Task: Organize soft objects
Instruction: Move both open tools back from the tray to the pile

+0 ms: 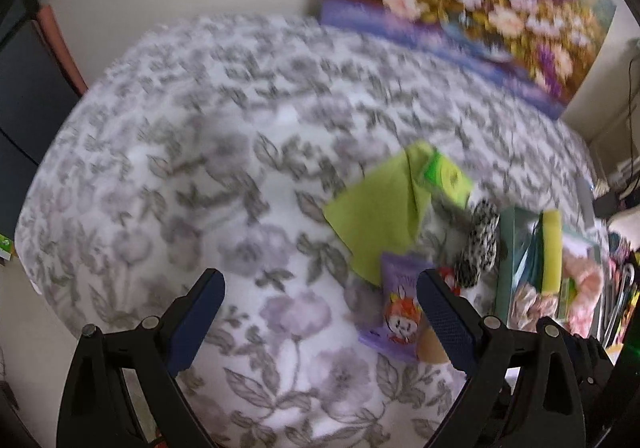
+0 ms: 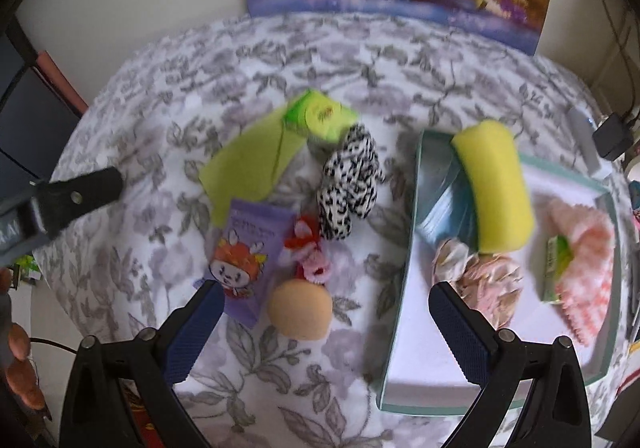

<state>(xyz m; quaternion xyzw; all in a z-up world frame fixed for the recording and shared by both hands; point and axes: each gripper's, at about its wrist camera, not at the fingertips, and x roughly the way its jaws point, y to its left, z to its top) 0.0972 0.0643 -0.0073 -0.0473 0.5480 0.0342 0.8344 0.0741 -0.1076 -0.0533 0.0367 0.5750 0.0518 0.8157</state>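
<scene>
Soft objects are lying half sorted: nearest, the peach sponge and purple packet are waiting on the bedspread, beyond them the yellow sponge is sitting in the teal box. Right gripper and left gripper are hovering with jaws apart, empty.

Soft daylight, motion blur, fisheye-warped dark corners.

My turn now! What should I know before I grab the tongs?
Left tongs and right tongs: both open, holding nothing.
In the teal box already: yellow sponge, satin scrunchie, pink cloth.
Left on the bed: green cloth, spotted scrunchie, purple packet, peach puff, small red-pink toy. Move these in next.
</scene>
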